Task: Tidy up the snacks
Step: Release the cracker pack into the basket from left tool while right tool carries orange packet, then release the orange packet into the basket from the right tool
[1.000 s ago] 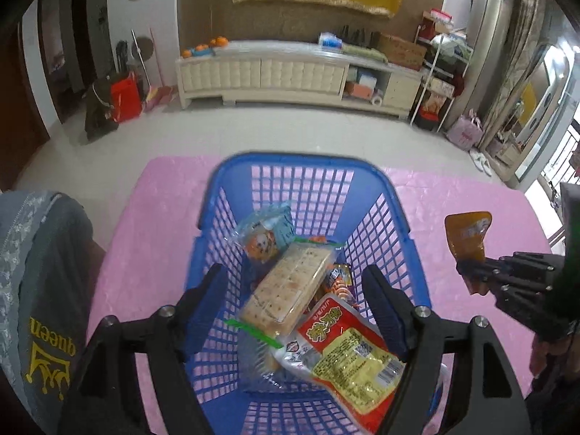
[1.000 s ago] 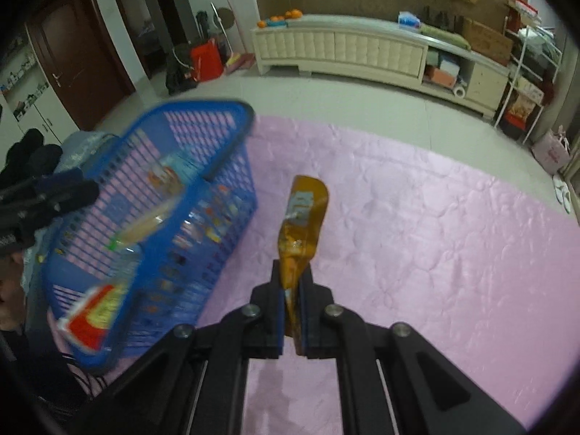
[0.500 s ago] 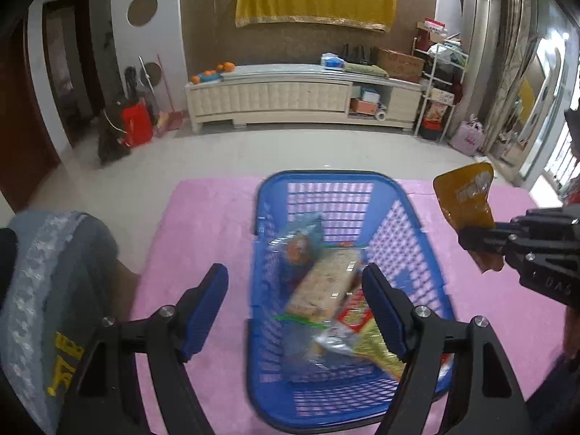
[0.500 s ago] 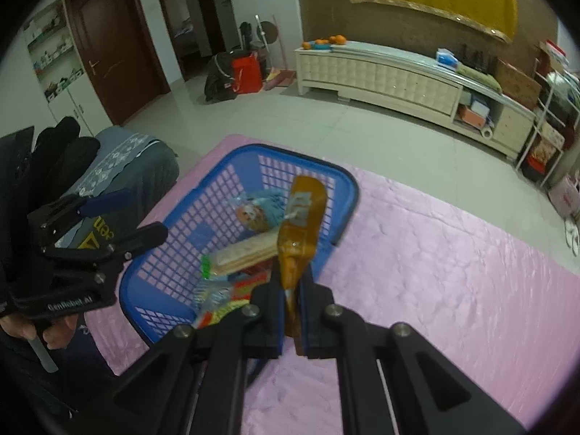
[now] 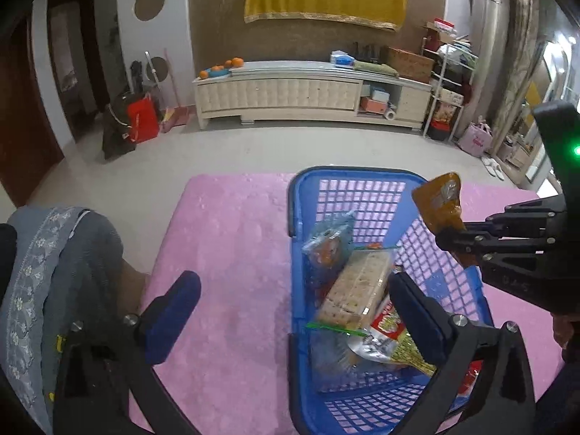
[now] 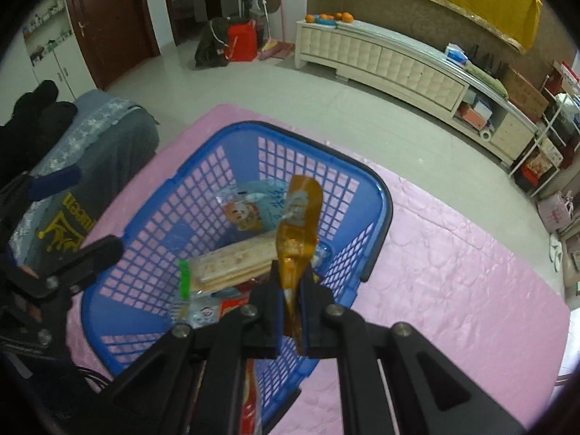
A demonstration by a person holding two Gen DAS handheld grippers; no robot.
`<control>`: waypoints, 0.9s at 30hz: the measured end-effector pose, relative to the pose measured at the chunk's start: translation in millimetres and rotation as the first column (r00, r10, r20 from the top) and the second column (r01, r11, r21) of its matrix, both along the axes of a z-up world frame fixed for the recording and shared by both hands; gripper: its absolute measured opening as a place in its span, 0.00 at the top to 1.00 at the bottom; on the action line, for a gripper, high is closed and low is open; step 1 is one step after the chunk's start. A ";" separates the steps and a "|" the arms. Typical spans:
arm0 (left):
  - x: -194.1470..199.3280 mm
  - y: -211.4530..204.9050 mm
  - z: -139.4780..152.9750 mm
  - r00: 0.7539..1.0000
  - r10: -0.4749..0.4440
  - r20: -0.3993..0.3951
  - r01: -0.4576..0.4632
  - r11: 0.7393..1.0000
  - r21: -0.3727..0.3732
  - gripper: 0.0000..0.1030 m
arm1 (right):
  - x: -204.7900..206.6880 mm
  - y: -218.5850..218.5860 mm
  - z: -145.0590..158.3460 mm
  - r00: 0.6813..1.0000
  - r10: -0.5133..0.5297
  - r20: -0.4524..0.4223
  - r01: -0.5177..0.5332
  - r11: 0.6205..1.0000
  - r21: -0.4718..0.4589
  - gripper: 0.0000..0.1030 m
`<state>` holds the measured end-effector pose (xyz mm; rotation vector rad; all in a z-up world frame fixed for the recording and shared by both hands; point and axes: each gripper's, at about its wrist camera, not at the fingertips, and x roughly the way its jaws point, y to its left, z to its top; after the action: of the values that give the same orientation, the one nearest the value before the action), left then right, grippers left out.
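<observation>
Right tongs [image 6: 290,308]: we see them clamped on the lower end of an orange snack packet [image 6: 297,224], which stands upright above the blue basket [image 6: 380,195]. From the left wrist view the same packet [image 5: 438,203] hangs over the basket's right rim [image 5: 485,311].

Left tongs [image 5: 293,308]: spread wide and gripping nothing; one finger lies over the pink surface [image 5: 232,253], the other over the basket interior.

Basket contents we can make out: a cracker pack [image 5: 357,284], a light-blue pouch [image 5: 328,239] beyond it, and a red-and-yellow bag [image 5: 398,344] nearest the camera. The basket rests on the pink surface.
</observation>
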<state>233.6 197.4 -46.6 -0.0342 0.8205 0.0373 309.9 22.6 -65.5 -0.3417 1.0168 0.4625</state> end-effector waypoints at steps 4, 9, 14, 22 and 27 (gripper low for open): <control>0.8 3.6 -2.3 1.000 -0.008 -0.001 0.008 1.000 -0.026 0.00 | 14.3 2.7 -5.4 0.999 -0.037 -0.009 0.037 0.999 -0.017 0.75; -4.6 -2.9 -4.8 1.000 -0.027 0.012 0.027 1.000 -0.005 0.00 | 17.1 0.6 -7.5 0.996 -0.079 0.038 0.081 0.994 -0.072 0.25; -10.3 -12.1 -2.8 0.999 -0.032 0.012 0.032 0.999 0.004 0.00 | 0.1 -0.4 -0.6 0.996 -0.056 0.062 0.061 0.995 -0.077 0.22; -47.9 -31.1 13.8 0.997 0.003 0.074 -0.003 1.000 0.004 0.00 | -51.7 -20.5 28.9 0.989 -0.005 0.148 0.004 1.000 0.005 0.22; -81.2 -42.8 18.1 0.994 0.027 0.105 -0.024 0.999 -0.036 0.00 | -87.6 -48.0 42.3 0.979 -0.022 0.202 0.016 0.999 0.032 0.21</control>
<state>152.4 154.6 -28.5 -0.0788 0.7147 0.0449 222.3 -25.4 -23.1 -0.3444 0.8137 0.4161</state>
